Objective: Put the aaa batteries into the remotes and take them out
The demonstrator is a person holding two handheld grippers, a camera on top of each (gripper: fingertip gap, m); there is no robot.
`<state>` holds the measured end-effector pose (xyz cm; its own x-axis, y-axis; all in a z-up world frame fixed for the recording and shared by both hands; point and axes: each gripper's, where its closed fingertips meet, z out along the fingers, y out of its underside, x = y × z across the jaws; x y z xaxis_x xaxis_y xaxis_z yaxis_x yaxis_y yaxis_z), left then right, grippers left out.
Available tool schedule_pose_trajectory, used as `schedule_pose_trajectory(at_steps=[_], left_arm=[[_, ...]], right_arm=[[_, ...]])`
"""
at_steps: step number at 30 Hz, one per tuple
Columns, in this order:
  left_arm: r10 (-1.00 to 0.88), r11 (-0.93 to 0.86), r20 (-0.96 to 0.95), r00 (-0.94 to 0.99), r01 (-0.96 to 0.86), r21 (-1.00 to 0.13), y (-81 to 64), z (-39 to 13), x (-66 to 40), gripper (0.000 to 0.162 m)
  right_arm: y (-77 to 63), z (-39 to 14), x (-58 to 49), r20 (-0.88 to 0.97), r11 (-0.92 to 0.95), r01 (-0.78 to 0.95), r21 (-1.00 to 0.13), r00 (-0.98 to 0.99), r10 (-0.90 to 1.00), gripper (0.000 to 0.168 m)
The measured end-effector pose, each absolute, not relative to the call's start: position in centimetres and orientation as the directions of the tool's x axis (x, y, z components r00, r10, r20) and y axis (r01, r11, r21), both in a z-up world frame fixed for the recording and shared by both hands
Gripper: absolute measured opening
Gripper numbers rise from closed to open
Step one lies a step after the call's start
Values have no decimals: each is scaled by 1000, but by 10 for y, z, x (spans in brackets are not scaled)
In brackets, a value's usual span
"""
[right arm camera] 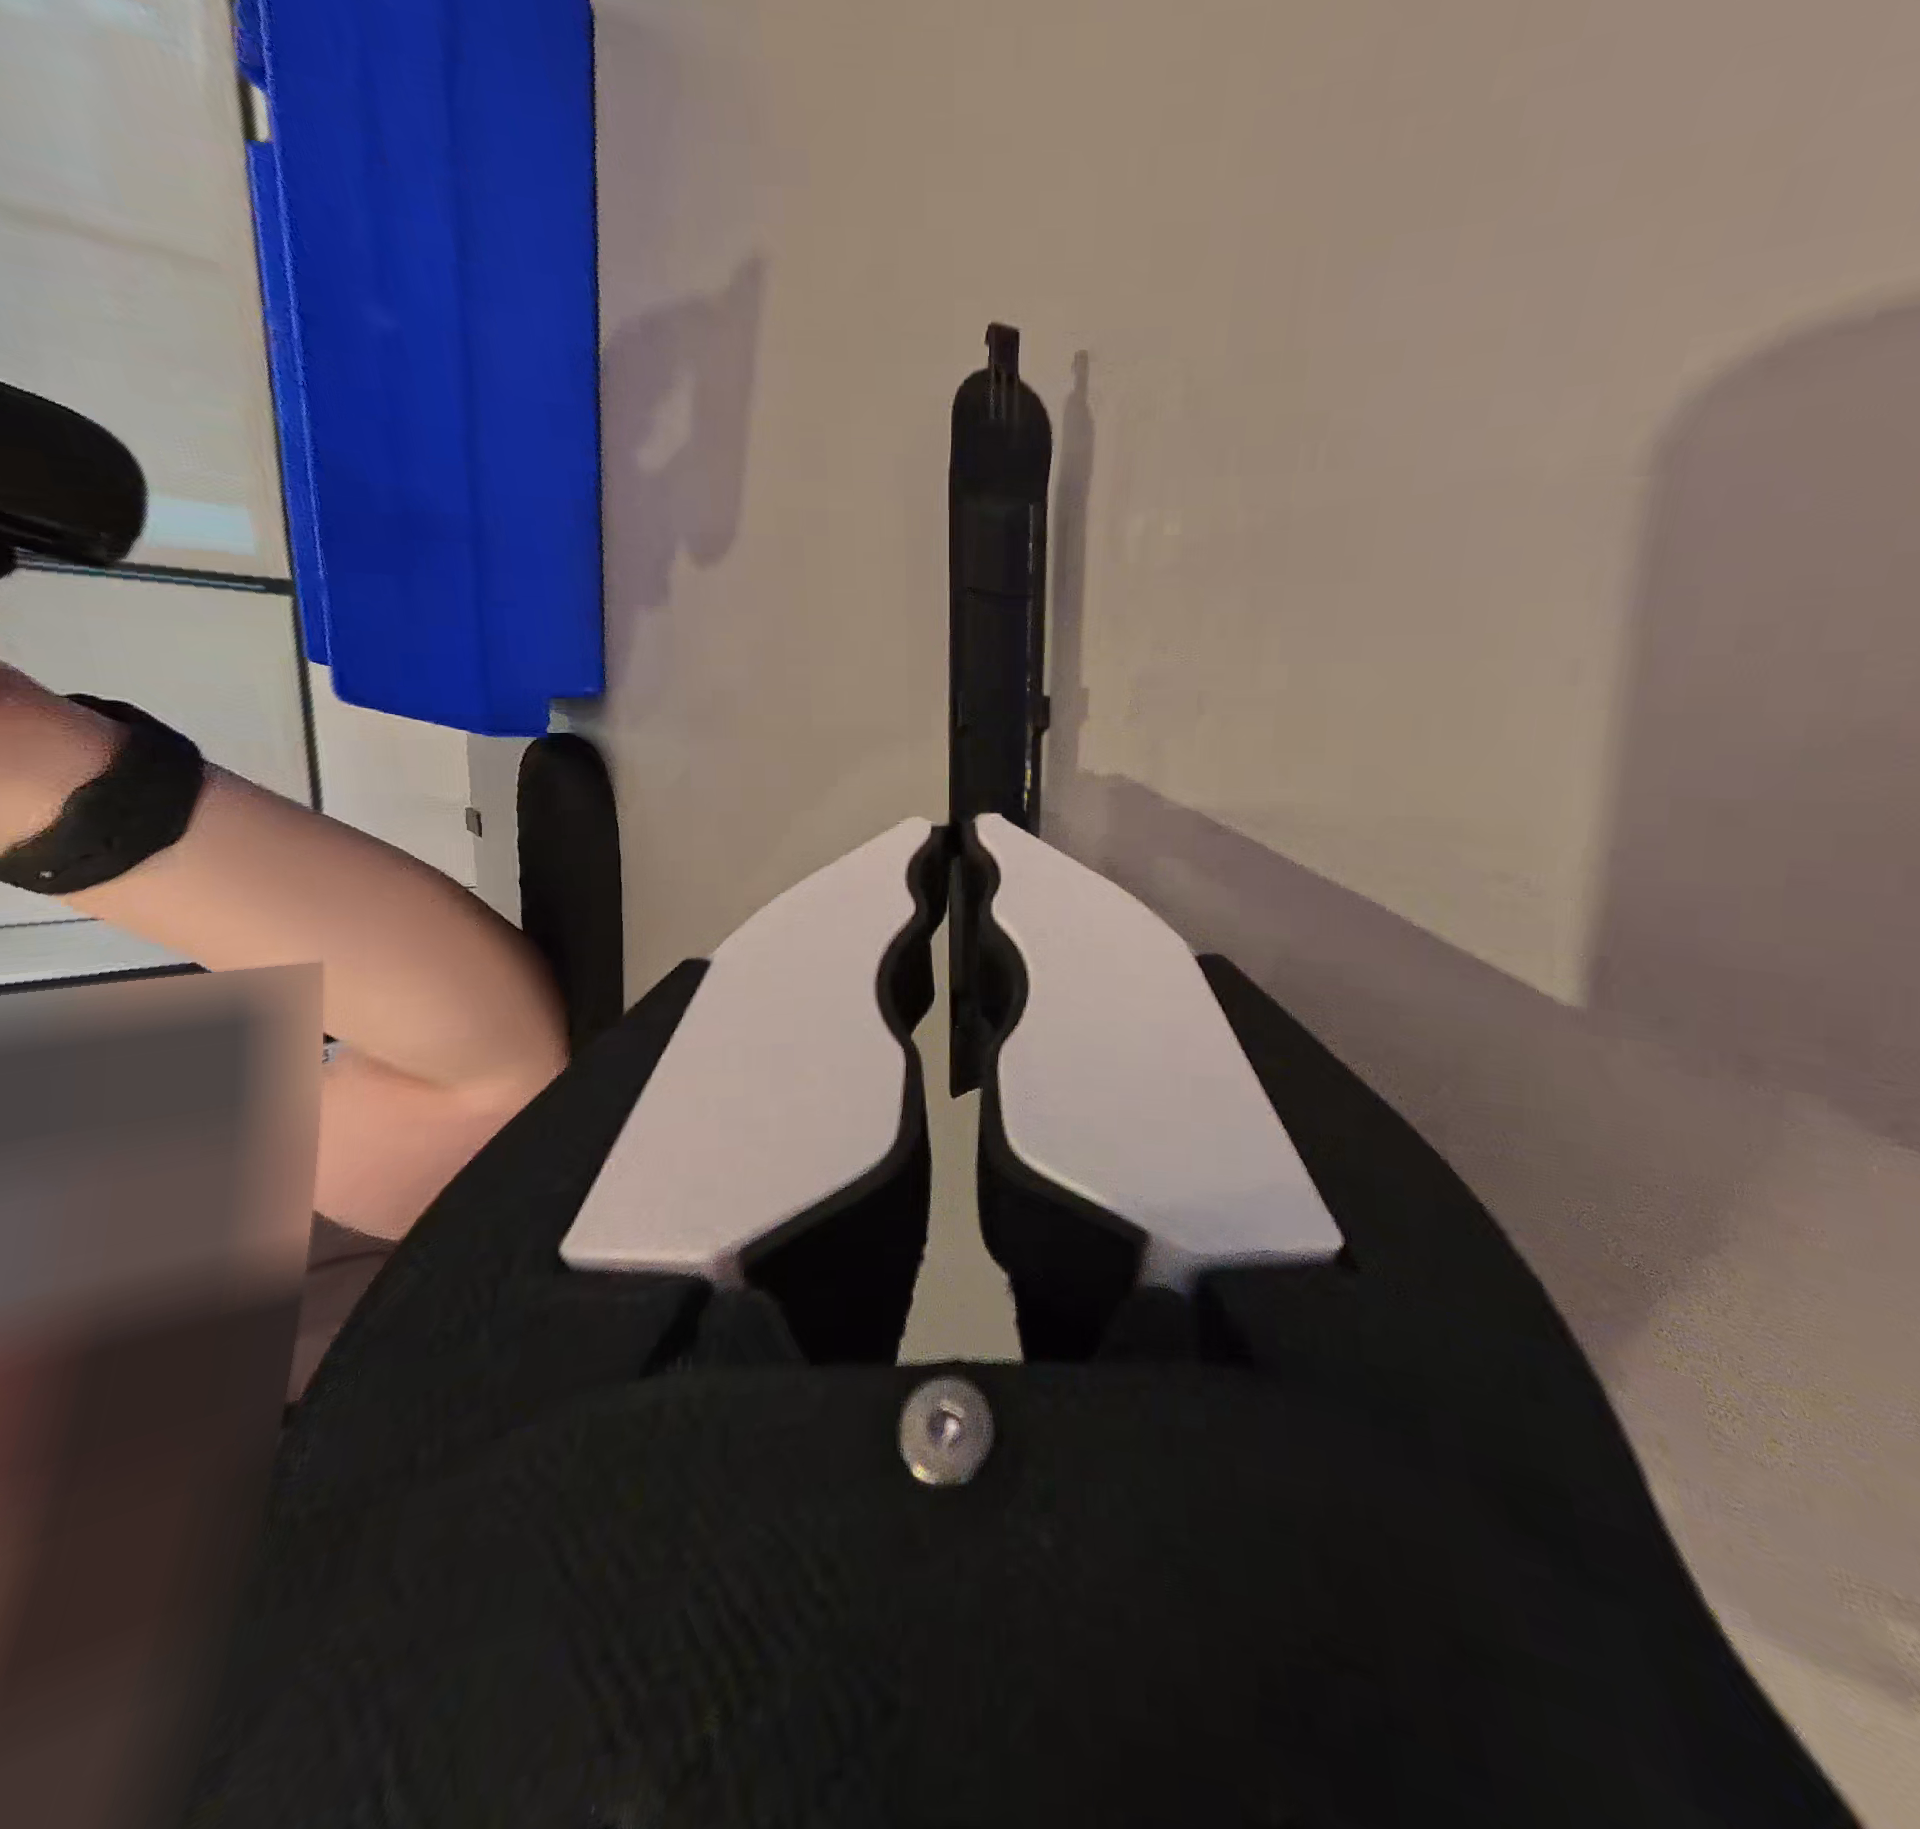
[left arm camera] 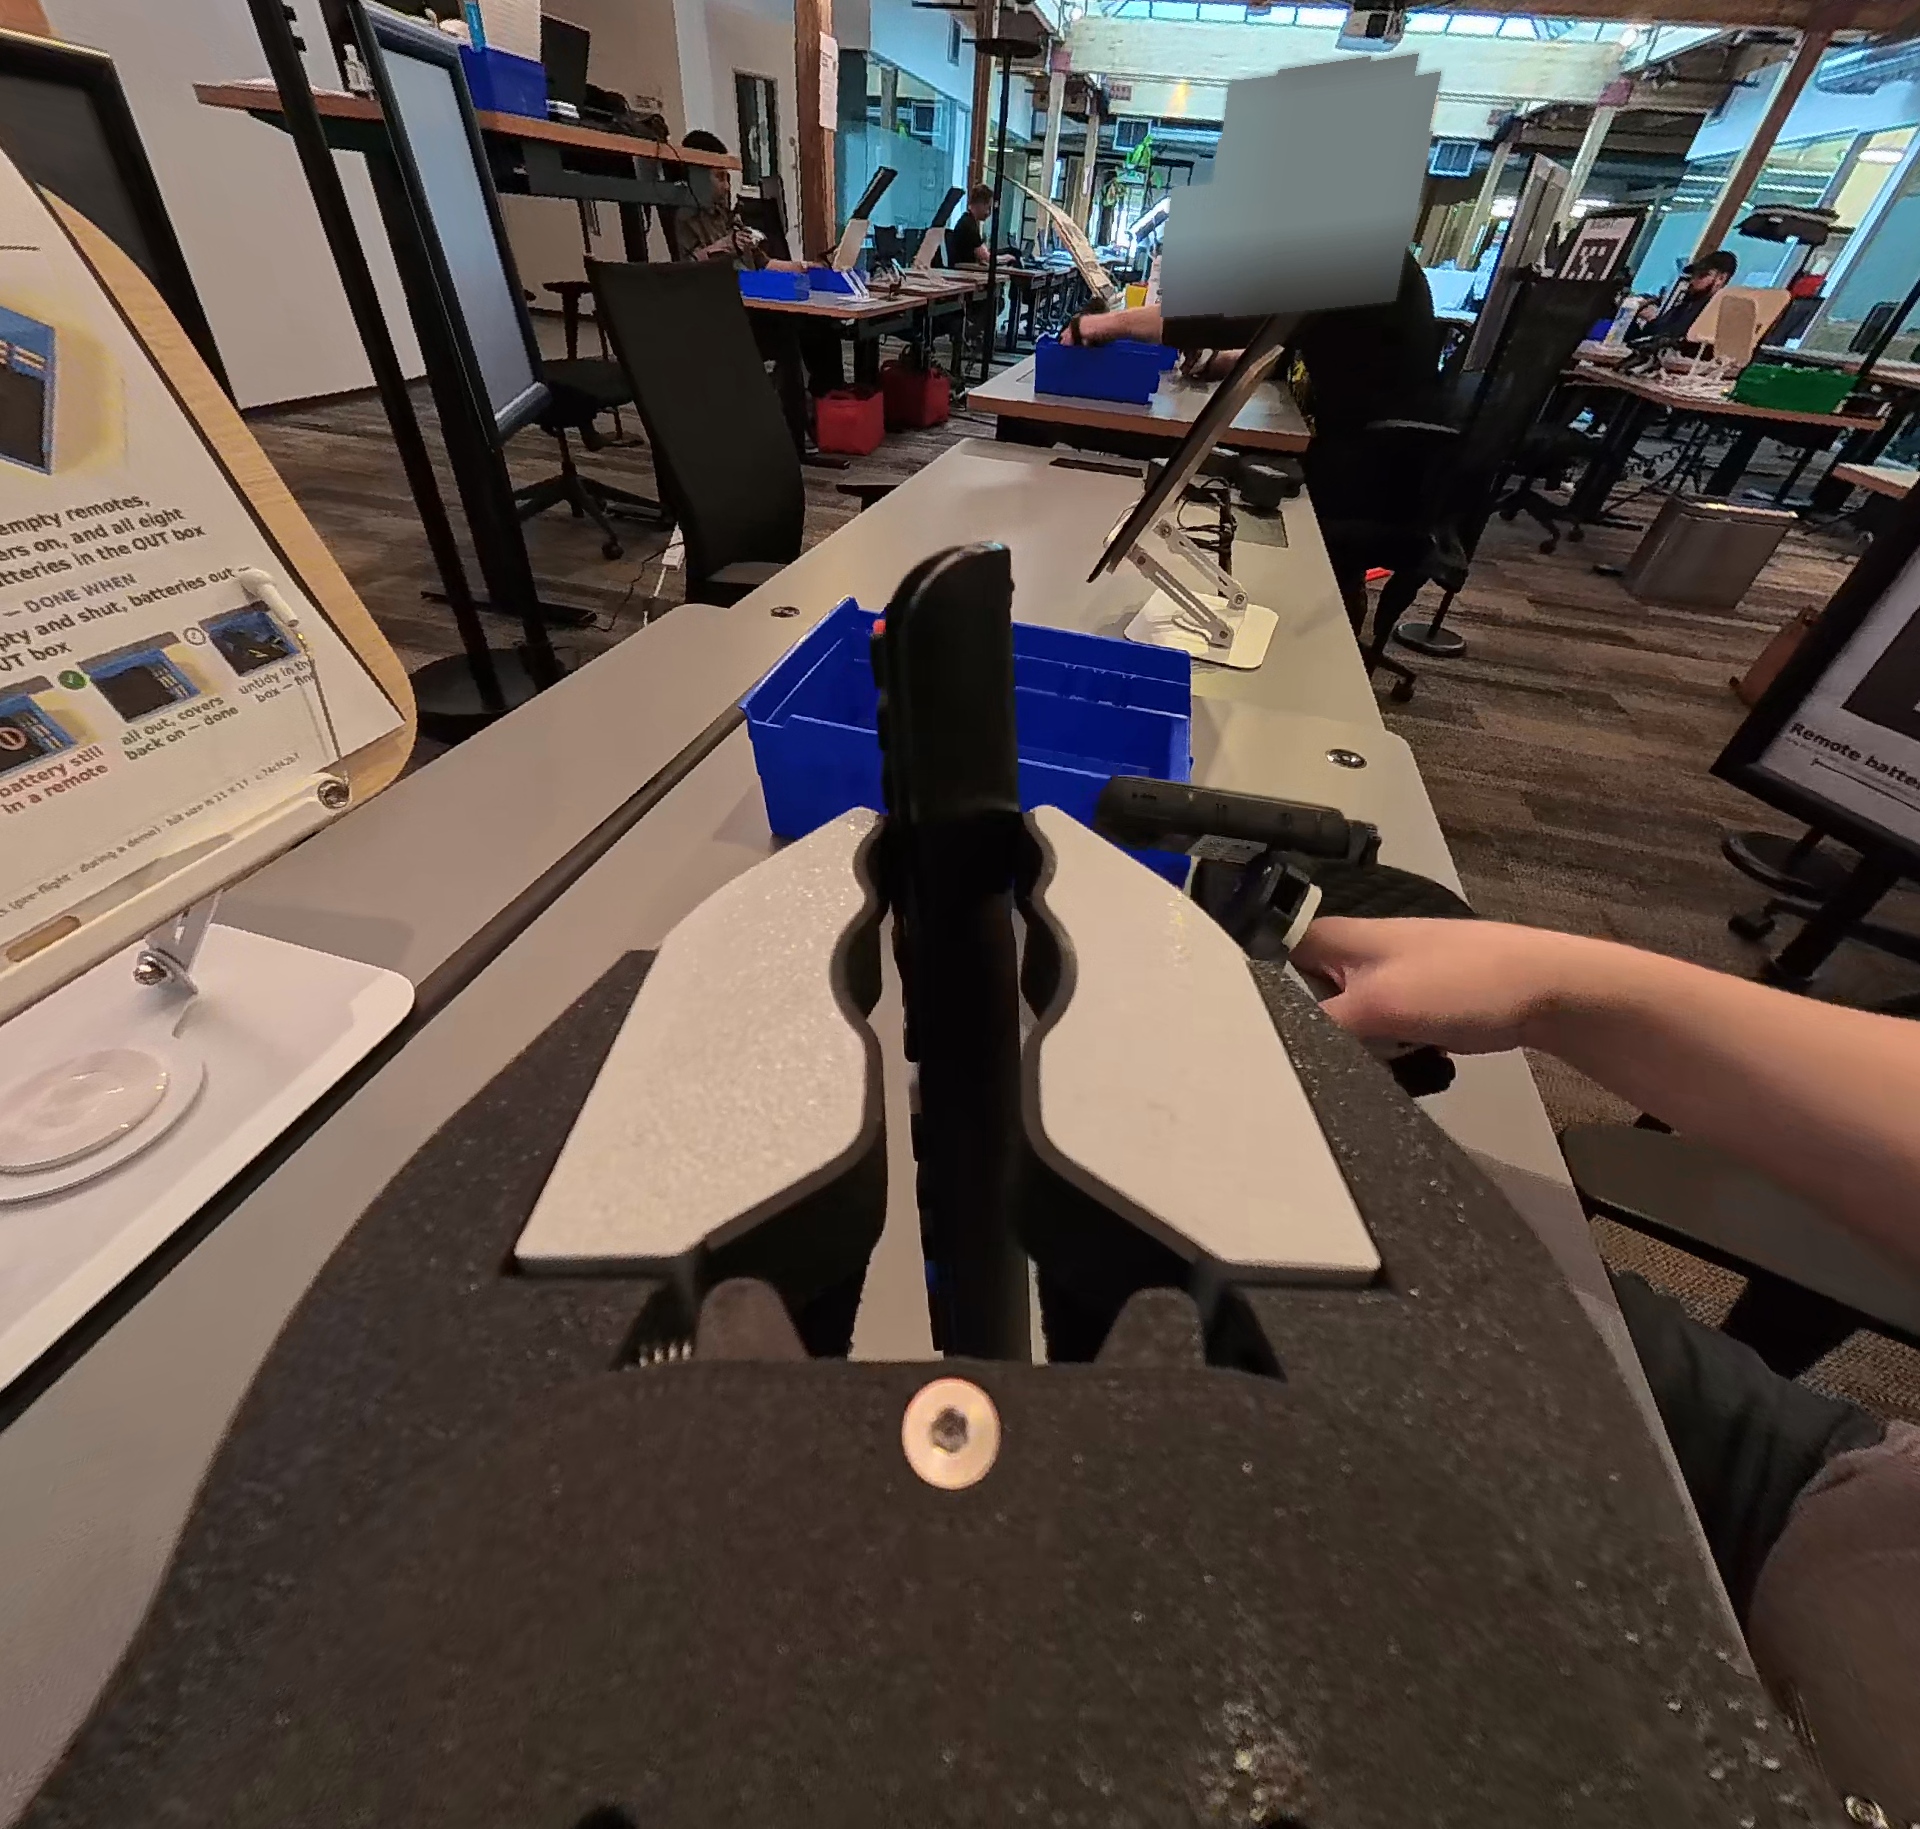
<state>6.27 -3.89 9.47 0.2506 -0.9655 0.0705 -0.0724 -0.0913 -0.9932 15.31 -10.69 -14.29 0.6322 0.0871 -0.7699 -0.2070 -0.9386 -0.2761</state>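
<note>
Both grippers clamped: L (left arm camera: 951,849) remote (left arm camera: 951,699), R (right arm camera: 951,829) cover (right arm camera: 997,584).

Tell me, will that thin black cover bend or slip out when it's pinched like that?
The battery cover looks thin and flat, so it probably flexes a little. The right tool grips only its near end, so it might pivot or slip. It's likely very light.
</note>
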Motion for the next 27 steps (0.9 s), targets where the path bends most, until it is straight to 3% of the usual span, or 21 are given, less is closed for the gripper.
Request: schedule_pose_trajectory(at_steps=[4, 12, 16, 19, 23, 27], left_arm=[[-967, -85, 61, 249, -85, -993, -40, 93, 67, 22], [-969, -89, 64, 240, -95, -992, -42, 90, 72, 23], [-969, -89, 63, 237, -102, -991, -43, 88, 74, 23], [-970, -87, 60, 234, -103, -991, -44, 88, 74, 23], [-970, -86, 60, 235, -101, -991, -43, 89, 74, 23], [-971, -86, 61, 233, -100, -991, -44, 89, 74, 23]], right_arm=[[-112, -149, 160, -784, -932, -228, -280, 616, 84, 3], [-109, -162, 186, -623, -921, -139, -365, 772, 130, 6], [-107, -162, 184, -674, -920, -165, -356, 727, 131, 4], [-106, -157, 178, -647, -897, -113, -427, 732, 216, 2], [-99, -142, 186, -328, -765, 89, -638, 867, 375, 20], [-104, -151, 187, -31, -714, 298, -634, 912, 409, 37]])
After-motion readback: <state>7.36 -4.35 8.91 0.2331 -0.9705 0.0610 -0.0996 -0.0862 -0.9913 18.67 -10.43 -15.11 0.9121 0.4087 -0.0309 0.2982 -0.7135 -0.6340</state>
